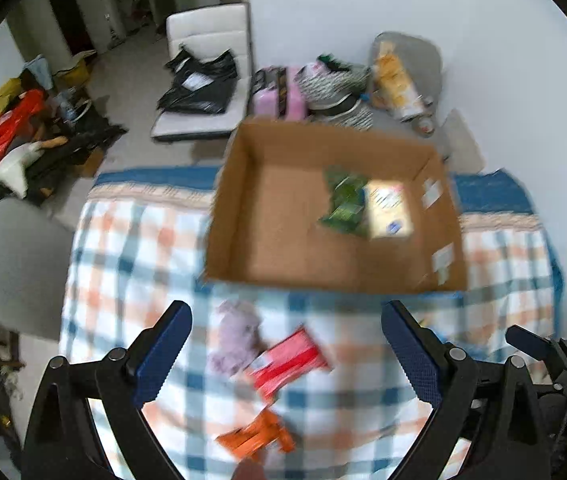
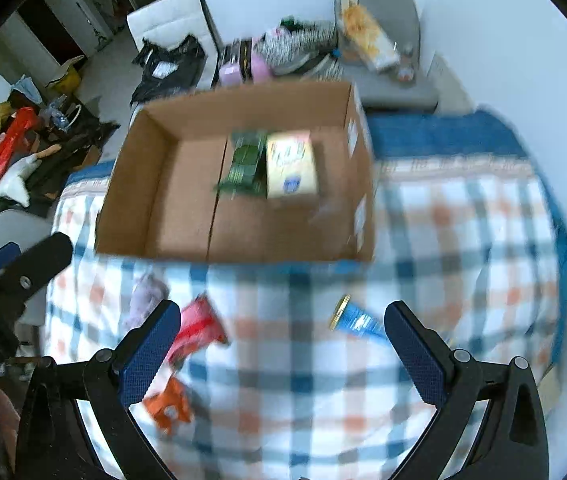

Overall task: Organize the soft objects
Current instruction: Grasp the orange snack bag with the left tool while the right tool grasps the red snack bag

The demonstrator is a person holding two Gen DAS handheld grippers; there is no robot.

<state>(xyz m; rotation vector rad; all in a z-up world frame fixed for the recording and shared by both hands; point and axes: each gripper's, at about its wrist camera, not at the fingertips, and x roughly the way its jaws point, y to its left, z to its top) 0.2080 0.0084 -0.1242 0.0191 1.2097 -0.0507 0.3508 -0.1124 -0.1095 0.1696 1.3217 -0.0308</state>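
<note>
An open cardboard box sits on the checked tablecloth. Inside lie a green packet and a pale yellow packet. In front of the box lie a mauve soft cloth, a red packet and an orange packet. A blue packet lies near the right. My left gripper is open above the red packet. My right gripper is open and empty above the cloth.
The checked tablecloth covers the table. Behind it stand a white chair with black bags, a grey chair with snack bags and a pink case. Clutter and a toy goose lie on the floor at left.
</note>
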